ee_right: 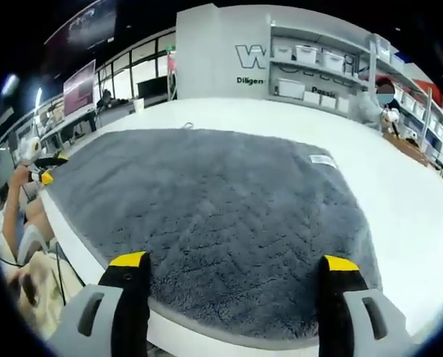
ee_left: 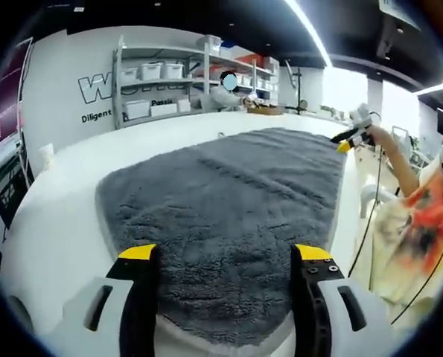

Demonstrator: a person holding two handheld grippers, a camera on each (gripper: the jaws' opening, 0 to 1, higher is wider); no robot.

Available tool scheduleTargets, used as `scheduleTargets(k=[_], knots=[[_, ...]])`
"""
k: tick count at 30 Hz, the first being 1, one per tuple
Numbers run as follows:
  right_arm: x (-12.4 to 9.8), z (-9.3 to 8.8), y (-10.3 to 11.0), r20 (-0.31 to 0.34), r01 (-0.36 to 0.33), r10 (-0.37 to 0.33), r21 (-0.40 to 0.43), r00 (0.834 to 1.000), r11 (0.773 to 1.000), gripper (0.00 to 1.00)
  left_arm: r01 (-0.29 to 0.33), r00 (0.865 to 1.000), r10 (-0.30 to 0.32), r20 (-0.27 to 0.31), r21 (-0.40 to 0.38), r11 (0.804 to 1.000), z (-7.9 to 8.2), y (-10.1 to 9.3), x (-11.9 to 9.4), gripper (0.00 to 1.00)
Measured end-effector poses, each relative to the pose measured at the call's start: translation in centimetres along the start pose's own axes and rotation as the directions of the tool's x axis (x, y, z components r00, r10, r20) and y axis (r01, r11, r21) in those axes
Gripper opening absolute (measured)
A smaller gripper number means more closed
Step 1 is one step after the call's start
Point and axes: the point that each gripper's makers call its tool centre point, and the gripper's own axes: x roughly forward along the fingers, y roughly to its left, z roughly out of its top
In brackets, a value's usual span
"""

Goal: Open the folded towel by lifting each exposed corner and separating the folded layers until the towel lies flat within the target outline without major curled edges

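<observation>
Towel, grey and plush (ee_left: 228,216), lies spread open and flat on the white counter (ee_left: 50,223), its near edge running along the counter's near rim. In the left gripper view the left claw (ee_left: 225,256) hovers above that near edge with its yellow-tipped jaws wide apart, holding nothing. The right claw (ee_right: 232,262) hangs over the towel's other end (a small white label (ee_right: 322,159) shows near a far corner there), jaws likewise apart and empty.
</observation>
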Motion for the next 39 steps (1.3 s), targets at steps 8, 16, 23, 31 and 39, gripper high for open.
scheduleTargets(k=[8,16,23,31,39], knots=[[0.1,0.2,-0.2,0.003,0.000,0.000,-0.015,1.000,1.000,0.98,0.007,1.000,-0.005,0.026,-0.084,0.996,0.6,0.2,-0.1,0.69],[-1.4,2.4,-0.1,0.101,-0.013,0.014,-0.016,0.995,1.000,0.99,0.000,0.995,-0.006,-0.097,-0.065,0.998,-0.1,-0.9,-1.3,0.83],[-3.2,3.3,0.2,0.123,0.014,-0.010,-0.029,0.992,0.999,1.00,-0.025,0.993,0.022,-0.116,-0.030,0.999,1.2,-2.1,-3.0,0.87],[-5.4,4.2,1.4,0.140,0.021,-0.007,-0.098,0.990,0.995,1.00,-0.120,0.992,0.120,-0.033,0.009,0.993,4.6,-2.3,-7.2,0.96],[-6.0,4.7,1.7,0.152,0.024,-0.006,-0.122,0.988,0.992,1.00,-0.235,0.972,0.234,-0.019,-0.032,0.972,4.3,0.0,-10.3,0.99]])
